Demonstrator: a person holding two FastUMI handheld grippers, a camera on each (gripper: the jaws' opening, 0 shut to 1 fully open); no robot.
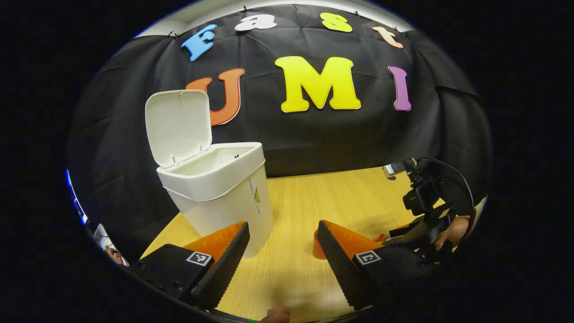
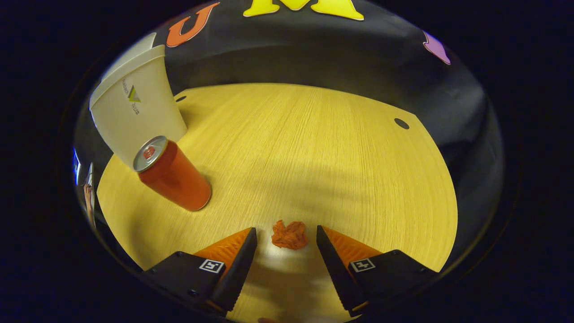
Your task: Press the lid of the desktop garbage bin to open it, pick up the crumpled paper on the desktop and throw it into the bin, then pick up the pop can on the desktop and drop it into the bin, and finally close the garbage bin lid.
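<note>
A: Where is the crumpled paper sitting right now?

B: It is lying on the wooden counter, between the tips of the right tongs, which are hanging spread apart and not yet touching it. I judge they are being lined up to straddle the wad so one squeeze can catch it.

A: And the left tongs?

B: They are hovering released too, grasping nothing, just in front of the white garbage bin. Its lid is standing tilted up at the back, so the mouth is facing up, ready for a drop.

A: The pop can?

B: It is standing upright beside the bin, long axis vertical, top facing up. The paper is a shapeless lump with no clear long axis.

A: So the pinch is coming next?

B: Probably; the wad looks light and may be nudged aside.
</note>
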